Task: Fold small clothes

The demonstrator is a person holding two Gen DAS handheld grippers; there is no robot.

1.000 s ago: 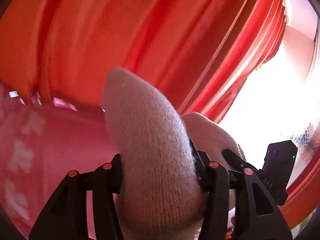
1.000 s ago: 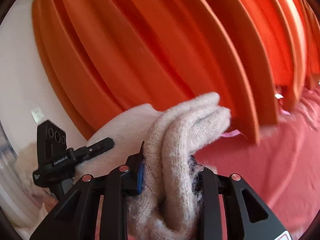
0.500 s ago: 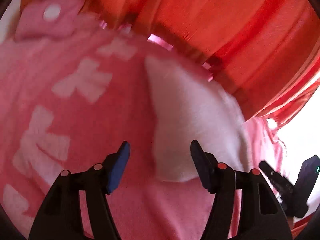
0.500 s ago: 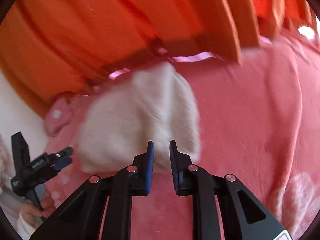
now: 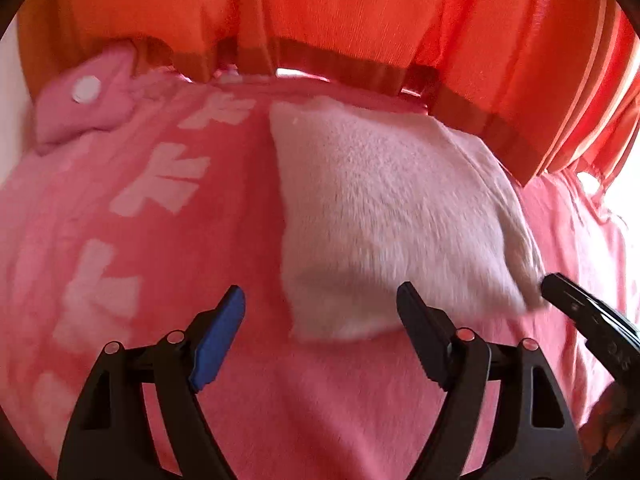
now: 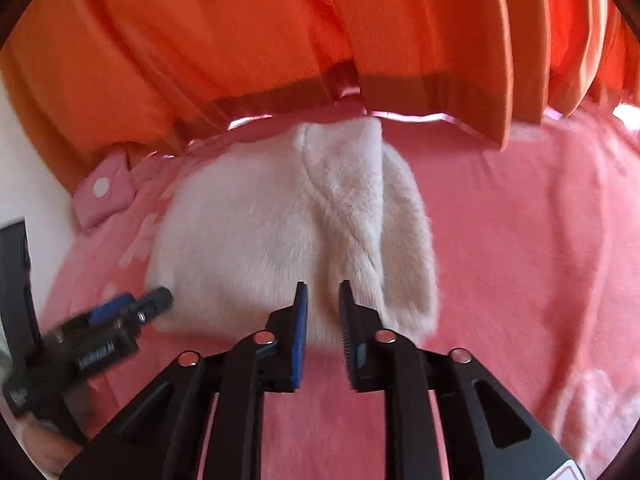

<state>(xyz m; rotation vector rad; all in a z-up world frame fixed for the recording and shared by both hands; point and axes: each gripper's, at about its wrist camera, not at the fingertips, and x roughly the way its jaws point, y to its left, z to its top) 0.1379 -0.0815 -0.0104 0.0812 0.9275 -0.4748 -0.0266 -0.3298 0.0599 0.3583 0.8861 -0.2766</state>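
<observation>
A folded cream fuzzy knit garment [image 5: 384, 208] lies flat on the pink blanket [image 5: 120, 280]; it also shows in the right wrist view [image 6: 280, 232], with a folded flap on its right side. My left gripper [image 5: 320, 312] is open and empty, just short of the garment's near left corner. My right gripper [image 6: 323, 304] is open by a narrow gap and empty, at the garment's near edge. The right gripper's tip [image 5: 576, 304] shows at the garment's right corner in the left view, and the left gripper [image 6: 120, 316] shows at the left in the right view.
An orange-red curtain [image 5: 360, 20] hangs just behind the garment at the far edge. A pink cloth with a white dot [image 5: 84, 96] lies at the far left. The blanket [image 6: 520, 260] has pale prints. A white wall [image 6: 24, 184] is at the left.
A second ago both grippers held the garment up in the air. They set it down on the blanket and let go. Both grippers have since drawn back a little.
</observation>
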